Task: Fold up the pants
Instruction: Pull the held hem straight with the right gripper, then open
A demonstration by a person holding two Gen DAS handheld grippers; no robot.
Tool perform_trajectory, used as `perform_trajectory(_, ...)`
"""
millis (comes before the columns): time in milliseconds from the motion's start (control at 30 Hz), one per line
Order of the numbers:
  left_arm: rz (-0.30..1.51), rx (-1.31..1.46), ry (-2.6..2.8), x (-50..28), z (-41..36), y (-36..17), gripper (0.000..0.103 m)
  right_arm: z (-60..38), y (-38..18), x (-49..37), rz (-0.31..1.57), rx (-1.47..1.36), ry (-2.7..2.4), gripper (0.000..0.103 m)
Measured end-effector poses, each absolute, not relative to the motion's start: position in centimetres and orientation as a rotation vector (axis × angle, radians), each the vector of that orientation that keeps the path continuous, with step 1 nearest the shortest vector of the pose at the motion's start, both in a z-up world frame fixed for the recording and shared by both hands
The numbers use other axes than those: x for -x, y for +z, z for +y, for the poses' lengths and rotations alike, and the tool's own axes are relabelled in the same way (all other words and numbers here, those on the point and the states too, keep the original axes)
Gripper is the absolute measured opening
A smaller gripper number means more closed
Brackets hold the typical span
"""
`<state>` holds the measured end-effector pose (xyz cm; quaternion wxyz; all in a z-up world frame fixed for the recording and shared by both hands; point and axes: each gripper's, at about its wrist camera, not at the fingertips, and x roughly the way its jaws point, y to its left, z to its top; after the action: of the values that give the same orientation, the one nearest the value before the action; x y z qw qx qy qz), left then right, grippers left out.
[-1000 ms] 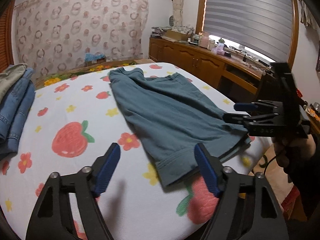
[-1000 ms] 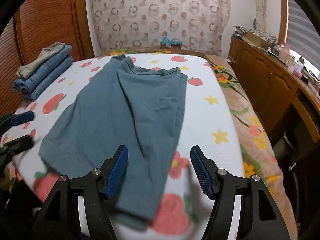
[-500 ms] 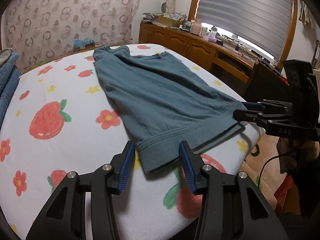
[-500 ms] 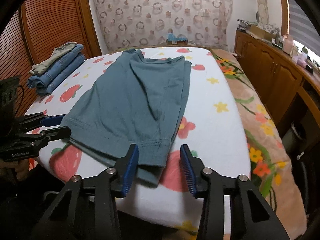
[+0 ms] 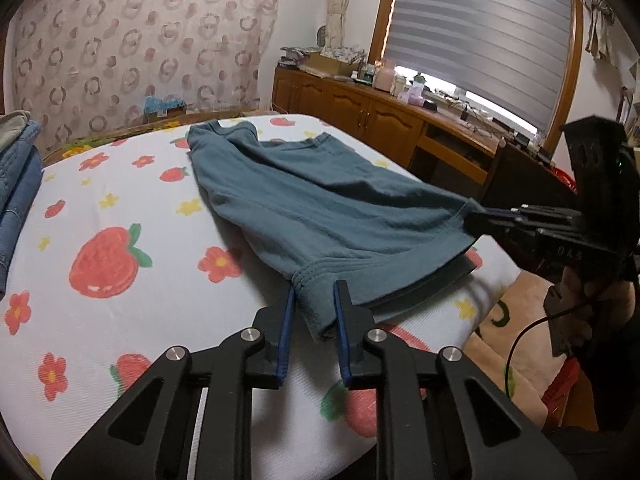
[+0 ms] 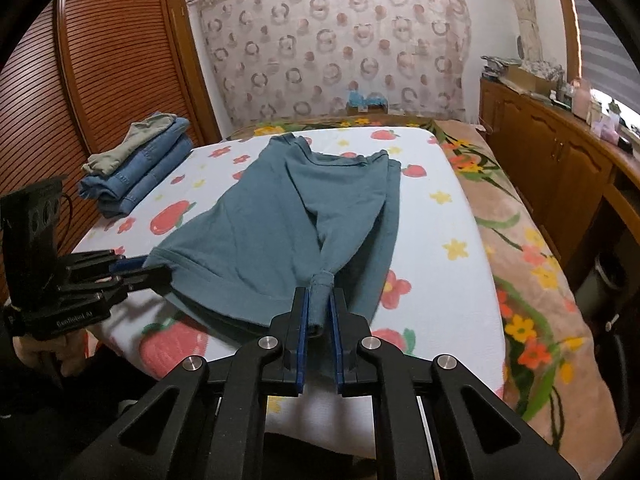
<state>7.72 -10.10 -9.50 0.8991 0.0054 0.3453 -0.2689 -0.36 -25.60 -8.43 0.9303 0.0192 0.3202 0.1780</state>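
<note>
Teal pants [image 5: 320, 208] lie lengthwise on the strawberry-print bed [image 5: 120, 220], waistband at the far end, leg hems at the near edge. My left gripper [image 5: 314, 304] is shut on the left hem corner. My right gripper [image 6: 319, 300] is shut on the right hem corner, which bunches between its pads. The pants [image 6: 288, 208] show in the right wrist view, hems lifted slightly off the bed [image 6: 432, 264]. The right gripper also shows in the left wrist view [image 5: 486, 216], and the left gripper in the right wrist view [image 6: 154, 270].
A stack of folded jeans and khaki trousers [image 6: 140, 160] sits at the bed's far left. Wooden cabinets with clutter [image 5: 380, 108] run along the right wall under a blinded window. A flowered blanket [image 6: 528, 264] hangs off the bed's right side. A louvred wooden door [image 6: 80, 92] stands to the left.
Both grippers moved in to the hem corners and closed on them. The hem edge now lifts and stretches between them.
</note>
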Motion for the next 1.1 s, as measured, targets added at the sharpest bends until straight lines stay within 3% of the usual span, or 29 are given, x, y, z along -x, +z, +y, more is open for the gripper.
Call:
perform_trajectory(400,0.788,-0.018,-0.550,-7.7,-9.8,-10.7,0.020,-25.0,-10.1,0.6,0.705,-0.031,0.360,0.010)
perform_trajectory(567,0.799,-0.025,-0.543,-7.8,-9.8,-10.9,0.026,-25.0,-9.9,0.8,0.701,-0.027,0.346,0.010)
perform_trajectory(767,0.799,-0.018,-0.534,-8.0,-9.7,-11.3,0.040,-24.9,-9.8,1.2,0.692,-0.022,0.327,0.010)
perform_trajectory(900,0.786,-0.043,-0.530,-7.7,-10.1,-11.5,0.042,-25.1,-9.8,1.5,0.674,-0.021,0.325,0.010)
perform_trajectory(1100,0.780,-0.049,-0.527,-7.6,-10.2,-11.6,0.043,-25.3,-9.4,1.7,0.643,-0.006,0.286,0.033)
